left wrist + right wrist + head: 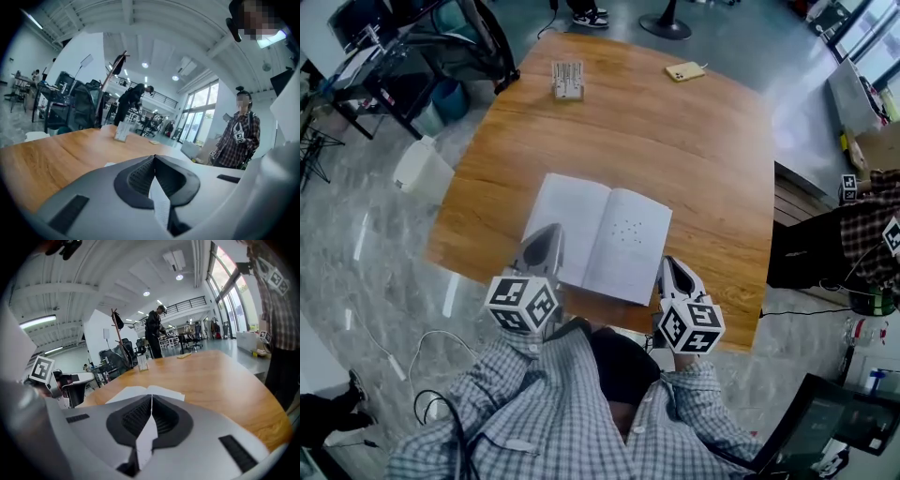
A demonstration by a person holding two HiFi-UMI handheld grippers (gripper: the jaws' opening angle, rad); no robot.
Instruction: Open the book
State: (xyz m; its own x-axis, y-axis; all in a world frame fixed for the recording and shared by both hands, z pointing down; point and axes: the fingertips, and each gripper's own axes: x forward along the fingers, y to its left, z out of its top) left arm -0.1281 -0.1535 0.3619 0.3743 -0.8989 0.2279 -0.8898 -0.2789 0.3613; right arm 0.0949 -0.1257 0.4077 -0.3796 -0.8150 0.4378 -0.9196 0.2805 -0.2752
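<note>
- My left claw (pixel 546 234) is held out ahead of my checked sleeve. It points forward and only a little downward, with its marker cube nearest my body.
- In the head view its tip lies over the near left corner of the book (pixel 600 234).
- In the left gripper view its two jaws are pressed together, and I can make out no page caught between them.
- My right claw (pixel 673 267) is held the same way but tipped down somewhat more. It sits just beside the book's near right corner, over the near edge of the table (pixel 675 141).
- In the right gripper view its jaws are also pressed together. The book lies beyond and below them, apart from the tips.
- There is one book. It lies open and flat on the near half of the table, with two pale pages facing up and a cluster of small dots on the right-hand page.
- I have two claws with one marker cube on each, so two cubes.
- Well apart from the book, at the far side of the table, are one yellowish phone (pixel 684 71) and one small stand (pixel 567 80).
- One person in a plaid shirt (pixel 239 136) stands off the table's right side.
</note>
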